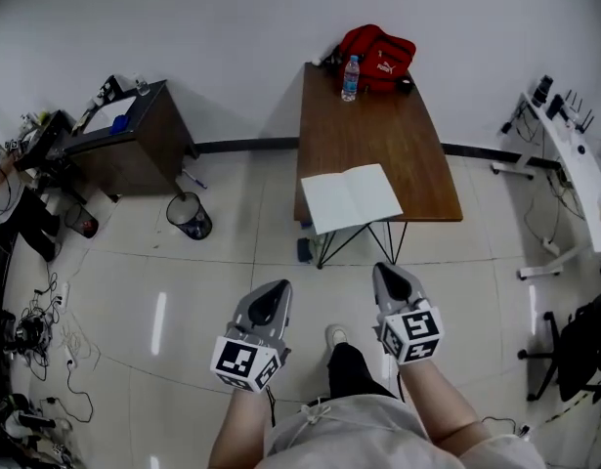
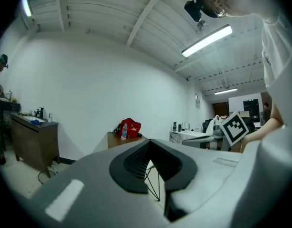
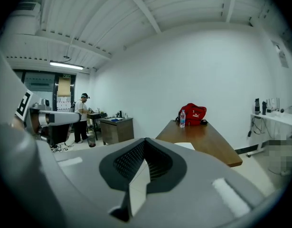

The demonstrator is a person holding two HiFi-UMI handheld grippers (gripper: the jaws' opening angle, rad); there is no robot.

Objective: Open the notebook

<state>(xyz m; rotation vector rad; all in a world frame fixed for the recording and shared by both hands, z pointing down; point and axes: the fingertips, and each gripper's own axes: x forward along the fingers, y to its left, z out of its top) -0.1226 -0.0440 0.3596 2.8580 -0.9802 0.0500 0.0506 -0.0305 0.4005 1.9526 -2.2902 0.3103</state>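
The notebook [image 1: 351,198] lies open, its white pages up, at the near edge of the brown table [image 1: 378,135]; in the right gripper view the notebook [image 3: 186,145] is a pale sliver on the table [image 3: 202,139]. Both grippers are held close to the person's body, well short of the table. The left gripper [image 1: 275,289] and the right gripper [image 1: 389,272] point toward the table. Each has its jaws together with nothing between them, as the left gripper [image 2: 148,144] and the right gripper [image 3: 146,141] show in their own views.
A red bag [image 1: 378,57] and a water bottle [image 1: 350,78] stand at the table's far end. A dark cabinet [image 1: 124,140] and a bin [image 1: 189,215] are at the left, a white desk [image 1: 574,164] at the right. Another person [image 3: 80,115] stands far off.
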